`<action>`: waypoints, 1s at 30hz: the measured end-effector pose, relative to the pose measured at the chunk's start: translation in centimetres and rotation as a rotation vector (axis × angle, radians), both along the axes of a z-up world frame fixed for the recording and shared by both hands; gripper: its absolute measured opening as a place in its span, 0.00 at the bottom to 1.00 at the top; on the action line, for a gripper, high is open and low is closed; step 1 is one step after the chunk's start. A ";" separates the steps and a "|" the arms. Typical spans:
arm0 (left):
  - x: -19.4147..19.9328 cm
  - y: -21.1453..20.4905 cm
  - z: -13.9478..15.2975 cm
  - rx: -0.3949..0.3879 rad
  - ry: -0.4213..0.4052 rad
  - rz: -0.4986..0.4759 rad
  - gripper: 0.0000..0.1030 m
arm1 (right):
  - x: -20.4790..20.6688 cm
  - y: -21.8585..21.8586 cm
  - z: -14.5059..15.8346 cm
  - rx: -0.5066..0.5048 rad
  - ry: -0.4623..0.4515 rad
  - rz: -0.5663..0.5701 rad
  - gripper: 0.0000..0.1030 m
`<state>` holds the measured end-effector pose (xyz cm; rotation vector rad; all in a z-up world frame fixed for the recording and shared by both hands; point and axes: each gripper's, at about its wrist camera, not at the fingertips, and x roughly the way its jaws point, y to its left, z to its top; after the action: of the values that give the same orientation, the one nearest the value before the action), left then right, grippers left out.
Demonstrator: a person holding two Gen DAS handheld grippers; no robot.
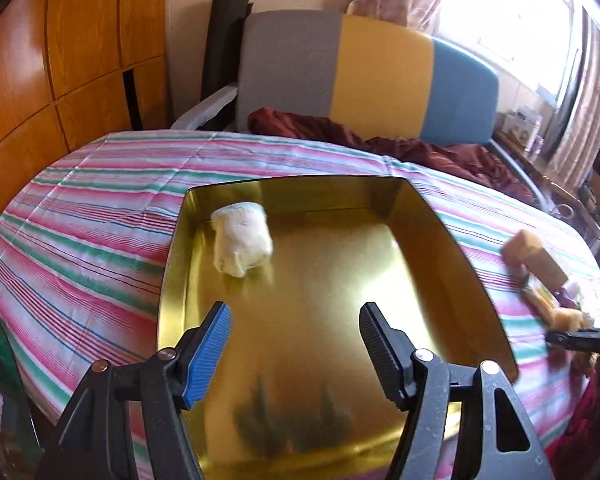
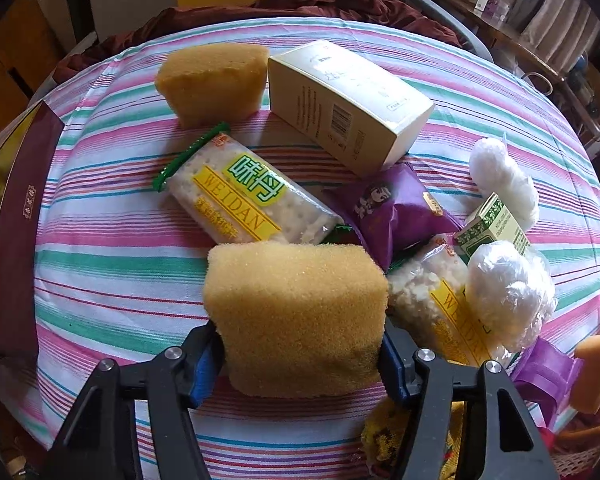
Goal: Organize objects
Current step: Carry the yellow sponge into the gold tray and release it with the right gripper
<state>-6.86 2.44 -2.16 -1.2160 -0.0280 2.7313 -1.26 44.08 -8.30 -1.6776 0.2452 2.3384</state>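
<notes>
Across the striped bed cover (image 1: 100,208), below a grey, yellow and blue headboard (image 1: 364,76), I see the gold tin (image 1: 412,208) holding one white sock roll (image 1: 242,240); my left hand-held gripper (image 1: 296,340) hangs wide above it, my right hand-held gripper (image 2: 300,356) squeezes a sponge (image 2: 296,312)

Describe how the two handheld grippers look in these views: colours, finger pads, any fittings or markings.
Both are black plastic scissor-style frames with round silver pivot pins and cut-out openings in the arms. The left gripper has one ribbed blue pad and one ribbed black pad. The right gripper shows blue on both pads. No cables, lettering, sleeves or hands are visible.
</notes>
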 end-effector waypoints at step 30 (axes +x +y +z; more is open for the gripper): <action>4.5 -11.3 -1.4 0.155 -0.075 0.207 0.64 | -10.3 -30.0 4.8 -0.300 0.169 0.581 0.63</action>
<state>-2.31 -8.90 -3.52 -1.3384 -0.3875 2.7888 -11.59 14.05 -3.46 -1.8823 0.1584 3.0029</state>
